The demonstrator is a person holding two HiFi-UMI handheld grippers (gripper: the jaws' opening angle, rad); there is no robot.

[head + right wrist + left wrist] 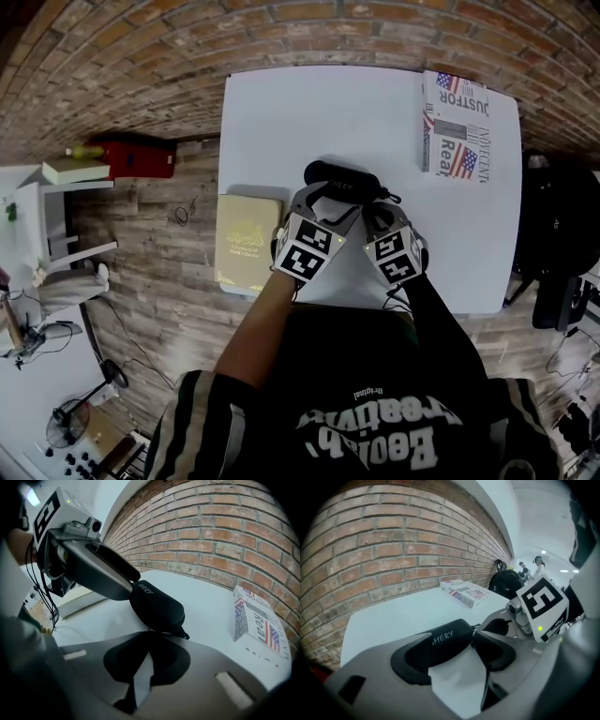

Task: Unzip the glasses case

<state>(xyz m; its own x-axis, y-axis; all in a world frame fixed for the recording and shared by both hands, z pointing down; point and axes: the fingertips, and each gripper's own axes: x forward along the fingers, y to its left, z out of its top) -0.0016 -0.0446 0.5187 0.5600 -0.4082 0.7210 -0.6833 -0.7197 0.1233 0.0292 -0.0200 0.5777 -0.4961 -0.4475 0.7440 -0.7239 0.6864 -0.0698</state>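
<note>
While glasses case [343,180] looks fully zipped: left gripper [458,652] wide open, straddling near-left end, not pressing; right gripper [149,637] closed, empty, beside zip pull [183,633]. Unzipping all ahead.

The glasses case [344,180] is covered in matt black cloth-like material; the table [309,112] is surfaced in smooth matt white; the wall [393,550] is built of rough red brick; the floor [159,248] is laid in grained wood; the book [247,242] is bound in faintly glossy cream.
</note>
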